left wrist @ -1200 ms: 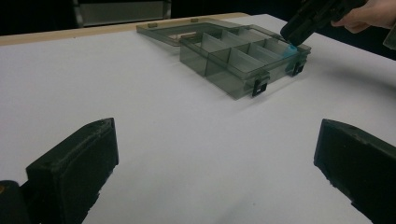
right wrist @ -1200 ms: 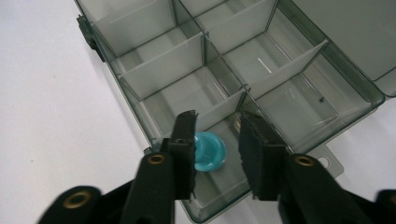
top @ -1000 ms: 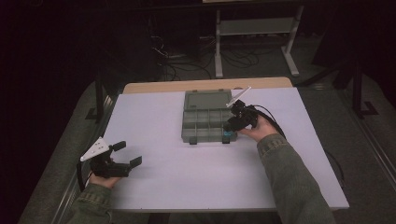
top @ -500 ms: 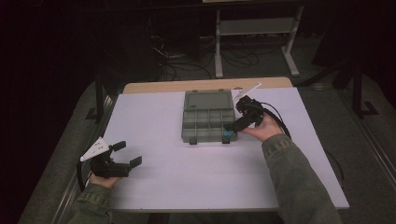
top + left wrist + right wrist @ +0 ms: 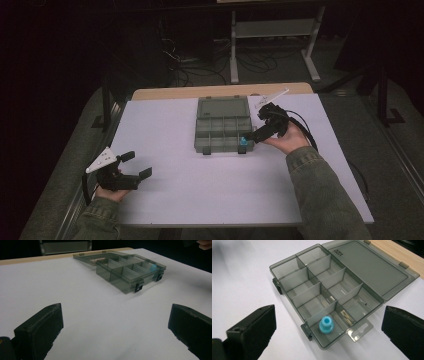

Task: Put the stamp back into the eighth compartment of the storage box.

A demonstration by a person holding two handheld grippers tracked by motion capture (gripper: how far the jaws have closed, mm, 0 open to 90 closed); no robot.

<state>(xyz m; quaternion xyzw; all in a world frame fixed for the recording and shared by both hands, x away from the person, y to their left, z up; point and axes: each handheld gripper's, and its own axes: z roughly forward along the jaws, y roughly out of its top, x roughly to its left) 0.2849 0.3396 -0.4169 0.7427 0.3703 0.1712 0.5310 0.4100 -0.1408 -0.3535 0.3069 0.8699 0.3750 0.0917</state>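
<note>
One small blue cap (image 5: 326,325) sits upright in a front corner compartment of the open grey organizer box (image 5: 312,280) on the white table (image 5: 165,190). Right gripper (image 5: 255,135), jaws just spread and empty, hovers beside it. Left gripper (image 5: 137,165) rests released, well apart.

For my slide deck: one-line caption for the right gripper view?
Open fingers of the right gripper above a blue piece in an end compartment of the open organizer box.

The box (image 5: 342,287) is smoky clear plastic, glossy. The blue cap (image 5: 326,324) looks smooth plastic. The table (image 5: 165,125) is matt white.
</note>
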